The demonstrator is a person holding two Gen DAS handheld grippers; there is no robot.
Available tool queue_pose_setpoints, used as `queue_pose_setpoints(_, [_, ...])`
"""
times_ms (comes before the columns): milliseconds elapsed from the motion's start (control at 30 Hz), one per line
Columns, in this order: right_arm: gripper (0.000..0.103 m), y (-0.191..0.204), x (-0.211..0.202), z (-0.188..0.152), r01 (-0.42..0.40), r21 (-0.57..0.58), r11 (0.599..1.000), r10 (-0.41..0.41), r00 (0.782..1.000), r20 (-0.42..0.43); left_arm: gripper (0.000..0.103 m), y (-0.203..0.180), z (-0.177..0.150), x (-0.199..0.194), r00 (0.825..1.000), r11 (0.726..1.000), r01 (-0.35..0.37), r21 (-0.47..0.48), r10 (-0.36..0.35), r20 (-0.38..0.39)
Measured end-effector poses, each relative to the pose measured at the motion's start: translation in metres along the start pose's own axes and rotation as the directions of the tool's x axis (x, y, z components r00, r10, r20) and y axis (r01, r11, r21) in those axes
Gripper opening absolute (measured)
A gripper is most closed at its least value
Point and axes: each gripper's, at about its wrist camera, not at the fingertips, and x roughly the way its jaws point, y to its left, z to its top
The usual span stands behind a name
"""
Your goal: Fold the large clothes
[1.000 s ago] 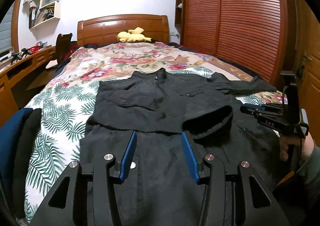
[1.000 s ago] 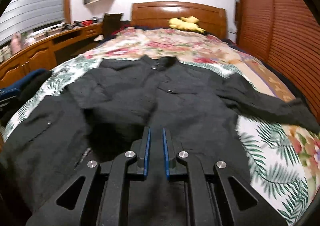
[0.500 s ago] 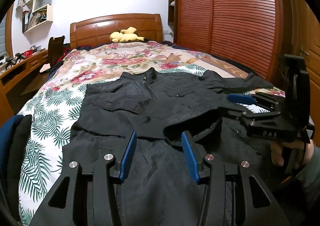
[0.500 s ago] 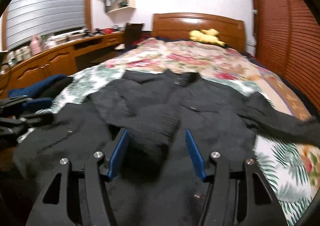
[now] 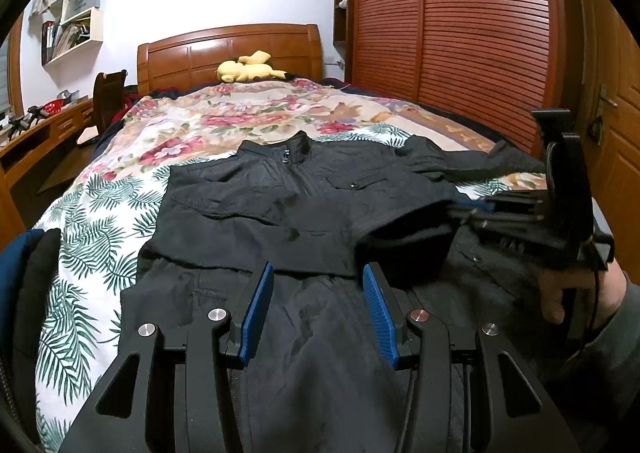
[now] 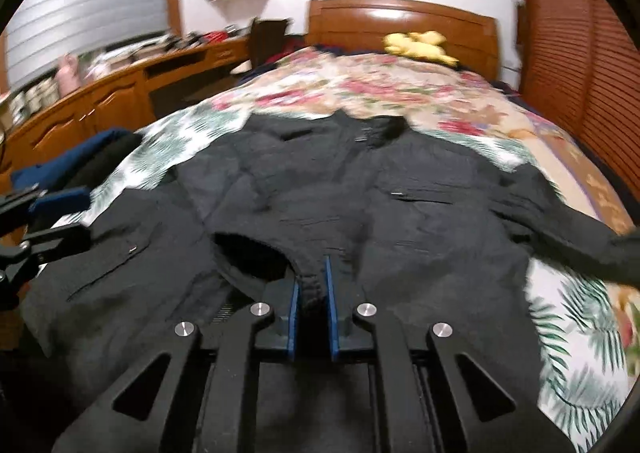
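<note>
A black jacket (image 5: pixel 304 205) lies front-up on the bed (image 5: pixel 224 125), collar toward the headboard (image 5: pixel 240 49), hem at the near edge. One sleeve is folded across the chest, its ribbed cuff (image 6: pixel 308 289) pinched between the blue pads of the right gripper (image 6: pixel 310 293), whose jaws have just been closing onto it. The other sleeve (image 6: pixel 580 241) trails toward the wardrobe side. The left gripper (image 5: pixel 318 293) hovers over the hem, fingers spread with nothing between them. Open floral bedspread (image 5: pixel 100 221) surrounds the garment on both sides and beyond the collar. A yellow plush toy (image 5: pixel 250 71) sits by the headboard.
</note>
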Motion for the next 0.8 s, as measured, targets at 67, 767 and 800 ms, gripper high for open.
queue_pose_setpoints(67, [0.011, -0.017, -0.005, -0.004, 0.049, 0.043, 0.998, -0.049, 0.999, 0.002, 0.048, -0.002, 0.000, 0.000, 1.000, 1.000, 0.002, 0.003, -0.002, 0.000])
queue_pose_setpoints(767, [0.043, -0.069, -0.048, -0.022, 0.201, 0.119, 0.972, -0.208, 0.977, 0.047, 0.048, -0.025, 0.008, 0.013, 0.999, 0.999, 0.025, 0.023, -0.025, 0.019])
queue_pose_setpoints(800, [0.043, -0.071, -0.051, -0.020, 0.199, 0.125, 0.972, -0.207, 0.977, 0.052, 0.048, -0.026, 0.009, 0.014, 0.999, 0.999, 0.028, 0.019, -0.028, 0.025])
